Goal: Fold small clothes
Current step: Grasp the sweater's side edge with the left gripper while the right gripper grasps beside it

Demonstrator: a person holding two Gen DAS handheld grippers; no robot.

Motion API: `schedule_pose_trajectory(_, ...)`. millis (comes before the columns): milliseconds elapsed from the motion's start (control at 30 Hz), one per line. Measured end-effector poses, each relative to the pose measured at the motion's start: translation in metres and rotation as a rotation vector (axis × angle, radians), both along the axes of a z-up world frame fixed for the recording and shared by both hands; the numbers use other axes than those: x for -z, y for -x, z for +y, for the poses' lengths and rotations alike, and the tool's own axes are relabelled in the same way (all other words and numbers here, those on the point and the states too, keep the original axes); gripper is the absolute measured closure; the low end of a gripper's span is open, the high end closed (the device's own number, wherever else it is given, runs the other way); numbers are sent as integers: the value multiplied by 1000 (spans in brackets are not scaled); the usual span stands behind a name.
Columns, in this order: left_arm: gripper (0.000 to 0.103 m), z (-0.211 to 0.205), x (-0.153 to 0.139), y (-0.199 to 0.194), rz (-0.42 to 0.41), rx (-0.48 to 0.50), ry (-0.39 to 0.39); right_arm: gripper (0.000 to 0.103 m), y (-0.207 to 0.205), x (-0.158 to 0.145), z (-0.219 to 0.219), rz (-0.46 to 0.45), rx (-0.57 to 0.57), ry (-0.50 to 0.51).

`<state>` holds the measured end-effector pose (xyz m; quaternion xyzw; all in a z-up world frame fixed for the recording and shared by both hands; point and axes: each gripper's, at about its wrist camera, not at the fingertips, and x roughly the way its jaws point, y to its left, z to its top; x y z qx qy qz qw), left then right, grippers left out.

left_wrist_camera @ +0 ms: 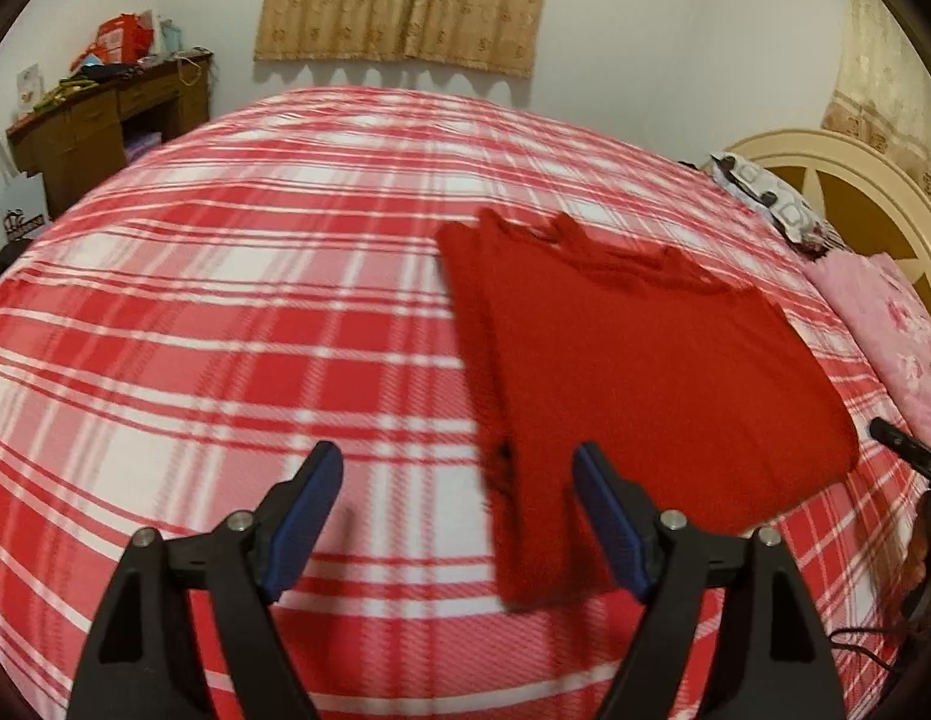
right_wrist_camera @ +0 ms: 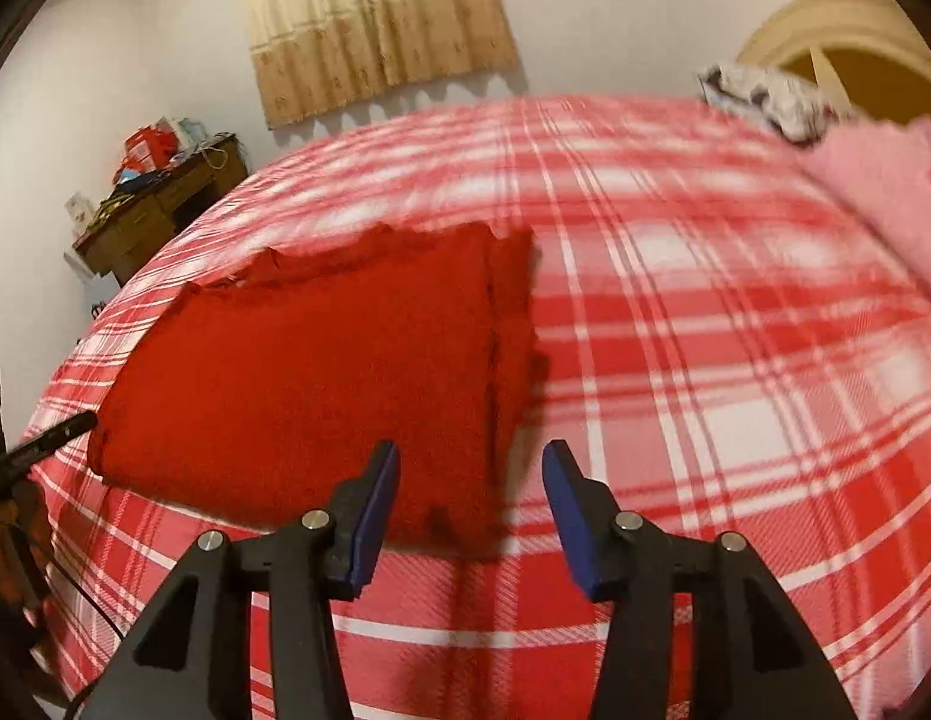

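A red knitted garment (left_wrist_camera: 645,372) lies flat on the red-and-white plaid bed sheet (left_wrist_camera: 225,300), with its side strips folded inward along the body. In the left wrist view my left gripper (left_wrist_camera: 459,462) hovers open over the garment's near left edge, its blue pads wide apart and clear of the cloth. The right wrist view shows the same garment (right_wrist_camera: 321,372) on the sheet (right_wrist_camera: 705,360). There my right gripper (right_wrist_camera: 471,456) stands open above the garment's near right corner, with no cloth pinched between its pads.
A wooden desk (left_wrist_camera: 105,120) piled with things stands at the far left wall. A cream headboard (left_wrist_camera: 855,180), a patterned pillow (left_wrist_camera: 765,192) and a pink floral cloth (left_wrist_camera: 897,324) lie at the right. A curtain (left_wrist_camera: 405,0) hangs behind the bed.
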<state>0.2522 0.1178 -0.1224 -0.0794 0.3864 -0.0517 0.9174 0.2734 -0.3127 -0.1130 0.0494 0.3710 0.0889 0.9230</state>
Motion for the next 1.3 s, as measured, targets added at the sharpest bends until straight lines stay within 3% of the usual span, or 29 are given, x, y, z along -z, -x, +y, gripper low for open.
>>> schedule_pose_trajectory(200, 18, 21, 7, -13, 26, -38, -34, 52, -2, -11, 66, -17, -166, 56)
schedule_pose_trajectory(433, 18, 35, 4, -18, 12, 8, 56, 52, 15, 9, 166, -16, -433, 216)
schedule_pose_trajectory(567, 18, 31, 4, -24, 15, 23, 32, 52, 24, 22, 206, -21, -522, 280)
schedule_pose_trajectory(967, 18, 18, 9, -57, 52, 62, -26, 52, 24, 32, 283, -81, -616, 437)
schedule_pose_trajectory(1300, 18, 13, 16, -74, 68, 84, -9, 52, 17, 39, 305, -107, -595, 443)
